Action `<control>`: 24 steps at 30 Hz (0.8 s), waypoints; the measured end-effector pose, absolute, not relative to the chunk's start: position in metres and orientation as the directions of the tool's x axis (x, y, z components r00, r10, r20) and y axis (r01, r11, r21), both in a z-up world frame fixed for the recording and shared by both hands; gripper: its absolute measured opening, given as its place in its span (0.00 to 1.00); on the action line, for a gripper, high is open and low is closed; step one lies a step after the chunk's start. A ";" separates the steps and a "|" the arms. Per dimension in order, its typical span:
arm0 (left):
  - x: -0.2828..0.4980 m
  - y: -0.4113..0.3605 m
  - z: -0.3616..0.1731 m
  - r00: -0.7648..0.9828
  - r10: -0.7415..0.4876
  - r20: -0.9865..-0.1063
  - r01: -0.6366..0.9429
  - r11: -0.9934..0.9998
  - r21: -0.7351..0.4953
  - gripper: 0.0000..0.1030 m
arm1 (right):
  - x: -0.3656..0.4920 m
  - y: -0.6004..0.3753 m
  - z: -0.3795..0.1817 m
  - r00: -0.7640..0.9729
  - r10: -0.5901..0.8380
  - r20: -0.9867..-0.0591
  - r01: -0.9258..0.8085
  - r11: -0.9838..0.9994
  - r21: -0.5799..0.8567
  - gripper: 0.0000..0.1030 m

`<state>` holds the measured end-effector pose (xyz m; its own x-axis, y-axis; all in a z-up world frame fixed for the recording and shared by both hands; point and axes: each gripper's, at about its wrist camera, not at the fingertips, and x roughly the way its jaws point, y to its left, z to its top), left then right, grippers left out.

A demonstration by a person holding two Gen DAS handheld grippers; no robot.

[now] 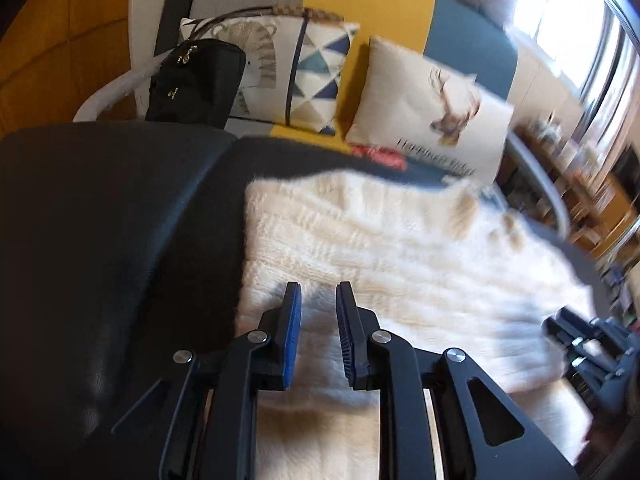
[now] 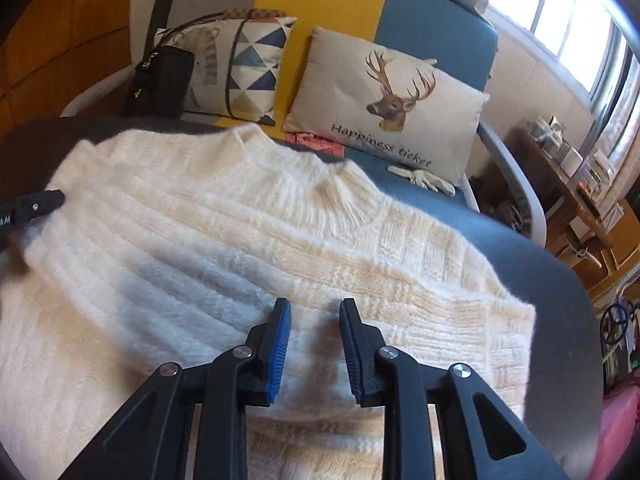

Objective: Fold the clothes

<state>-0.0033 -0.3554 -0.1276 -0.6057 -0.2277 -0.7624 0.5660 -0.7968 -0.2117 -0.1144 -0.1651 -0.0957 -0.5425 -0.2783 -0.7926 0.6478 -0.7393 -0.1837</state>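
Observation:
A fluffy cream knit sweater [image 1: 380, 240] lies spread on a dark round table [image 1: 100, 220], its collar toward the sofa. My left gripper [image 1: 319, 288] hovers over the sweater's left part, close to its left edge. Its blue pads stand a little apart with nothing pinched between them. In the right wrist view the sweater [image 2: 240, 220] fills the middle, and my right gripper [image 2: 315, 303] is over its right half, open with only knit showing through the gap. The right gripper [image 1: 576, 344] appears blurred at the sweater's far side, and a left fingertip [image 2: 36, 206] pokes in at the left.
Behind the table [image 2: 540, 260] stands a grey, yellow and blue sofa with a triangle-pattern cushion [image 2: 240, 64], a deer cushion [image 2: 392, 104] and a black bag [image 2: 160, 80]. A pink cloth [image 2: 316, 142] and a white glove [image 2: 424, 178] lie on the seat. Cluttered shelves [image 2: 572, 176] stand right.

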 end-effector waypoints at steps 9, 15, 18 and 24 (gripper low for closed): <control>0.036 -0.346 -0.099 -0.658 -0.201 -0.726 0.567 -0.767 -0.300 0.19 | -0.065 -0.174 -0.047 -0.620 -0.343 -0.706 0.676 -0.689 -0.260 0.24; 0.050 -0.339 -0.089 -0.666 -0.208 -0.717 0.561 -0.773 -0.297 0.19 | -0.045 -0.181 -0.034 -0.631 -0.365 -0.684 0.693 -0.661 -0.287 0.24; 0.055 -0.334 -0.084 -0.673 -0.215 -0.707 0.558 -0.775 -0.296 0.19 | -0.037 -0.184 -0.032 -0.639 -0.368 -0.675 0.694 -0.654 -0.301 0.24; 0.059 -0.318 -0.074 -0.676 -0.251 -0.693 0.542 -0.806 -0.238 0.21 | -0.029 -0.184 -0.029 -0.648 -0.378 -0.661 0.695 -0.650 -0.309 0.24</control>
<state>0.0590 -0.3178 -0.0741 -0.6763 -0.2509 -0.6925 0.5424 -0.8057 -0.2378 -0.0294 -0.1835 -0.0292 -0.6481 -0.3785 -0.6608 0.6946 -0.6496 -0.3092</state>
